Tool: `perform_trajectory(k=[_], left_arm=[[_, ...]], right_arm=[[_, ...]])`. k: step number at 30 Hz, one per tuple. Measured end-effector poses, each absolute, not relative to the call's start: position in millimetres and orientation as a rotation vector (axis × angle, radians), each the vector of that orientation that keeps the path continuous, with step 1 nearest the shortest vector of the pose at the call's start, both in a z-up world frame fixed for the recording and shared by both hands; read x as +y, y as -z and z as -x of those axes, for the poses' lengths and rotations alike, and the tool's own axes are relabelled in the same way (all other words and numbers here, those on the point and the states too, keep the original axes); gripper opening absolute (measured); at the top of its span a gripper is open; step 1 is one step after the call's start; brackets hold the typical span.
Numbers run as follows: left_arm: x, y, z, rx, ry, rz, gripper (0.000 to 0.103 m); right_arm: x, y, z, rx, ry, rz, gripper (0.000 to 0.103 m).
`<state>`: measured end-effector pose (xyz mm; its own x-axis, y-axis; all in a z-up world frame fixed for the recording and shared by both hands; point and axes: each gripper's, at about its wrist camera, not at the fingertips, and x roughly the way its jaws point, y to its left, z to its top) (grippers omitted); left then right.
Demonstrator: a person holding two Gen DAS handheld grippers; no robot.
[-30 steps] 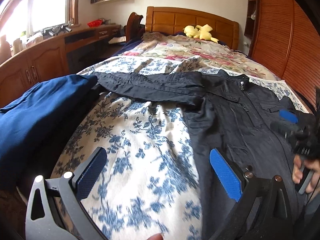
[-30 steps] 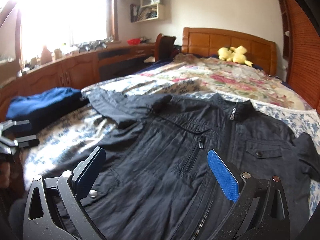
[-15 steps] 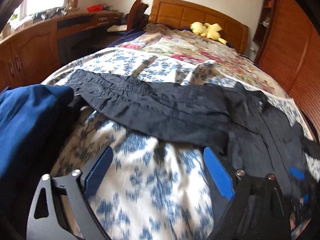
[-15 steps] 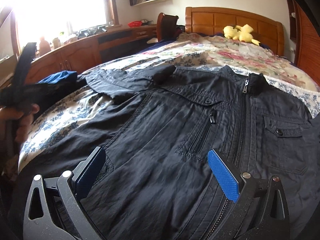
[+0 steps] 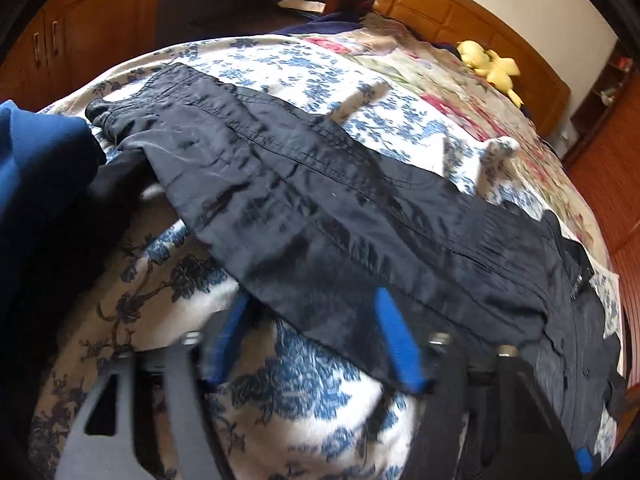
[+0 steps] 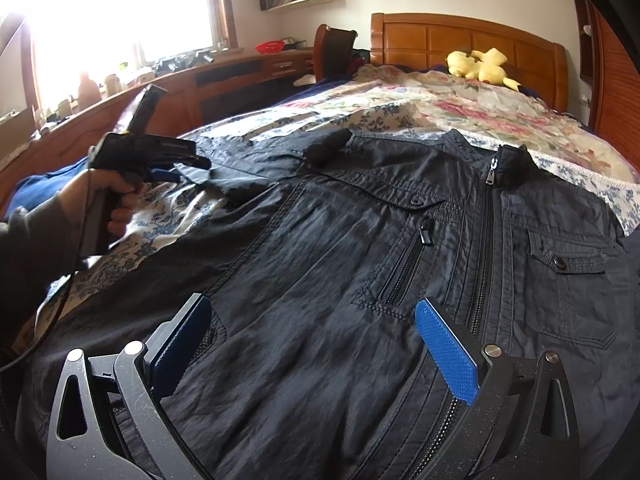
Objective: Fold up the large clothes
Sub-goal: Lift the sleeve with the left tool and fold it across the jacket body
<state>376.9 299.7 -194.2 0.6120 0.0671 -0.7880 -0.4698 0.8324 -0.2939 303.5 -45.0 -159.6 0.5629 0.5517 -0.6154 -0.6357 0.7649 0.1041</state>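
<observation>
A black zip jacket (image 6: 360, 240) lies front-up on the floral bedspread (image 5: 304, 404). Its sleeve (image 5: 320, 208) stretches out sideways across the bed. My left gripper (image 5: 316, 336) hangs low at the sleeve's near edge; its jaws are closing with that edge between the blue pads (image 5: 400, 352), which do not visibly pinch it. In the right wrist view a hand holds the left gripper (image 6: 180, 170) beside the sleeve. My right gripper (image 6: 316, 344) stands open just over the jacket's lower front, holding nothing.
A folded blue garment (image 5: 36, 168) lies at the bed's left edge beside the sleeve's cuff. A yellow plush toy (image 6: 480, 66) sits by the wooden headboard (image 6: 460, 36). Wooden cabinets (image 6: 240, 76) and a chair (image 6: 334, 50) run along the left side.
My left gripper has swung over from the bare bedspread to the sleeve and sunk lower, and its jaws have narrowed. The right gripper dropped slightly toward the jacket, then held still.
</observation>
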Motion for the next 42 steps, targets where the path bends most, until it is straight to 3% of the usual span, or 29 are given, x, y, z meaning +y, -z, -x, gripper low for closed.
perform_trajectory(k=[1, 2, 3, 14, 22, 26, 33, 42], left_arm=[[298.8, 193.0, -379.2, 0.867, -0.334, 0.499, 0.030], [297.9, 192.4, -381.4, 0.872, -0.330, 0.497, 0.004], [294.7, 190.1, -384.1, 0.880, -0.319, 0.493, 0.000], [193.7, 96.5, -376.4, 0.790, -0.155, 0.214, 0.000], [168.2, 79.4, -353.4, 0.834, -0.083, 0.101, 0.000], [166.2, 79.2, -335.4, 0.840, -0.069, 0.094, 0.011], [179.3, 61.3, -305.2, 0.747, -0.080, 0.050, 0.056], [238.9, 116.8, -344.4, 0.831, -0.225, 0.094, 0.056]], right_arm=[[-45.9, 159.9, -303.7, 0.676, -0.701, 0.133, 0.103], [-45.4, 159.8, -303.5, 0.676, -0.701, 0.132, 0.103], [-45.1, 159.4, -302.9, 0.676, -0.702, 0.131, 0.103], [-44.6, 158.3, -301.6, 0.671, -0.689, 0.129, 0.103], [-45.4, 157.5, -301.0, 0.669, -0.688, 0.127, 0.103], [-45.1, 157.5, -301.0, 0.669, -0.687, 0.126, 0.103], [-44.6, 157.5, -300.7, 0.671, -0.687, 0.128, 0.103], [-44.4, 157.6, -300.8, 0.672, -0.686, 0.129, 0.103]])
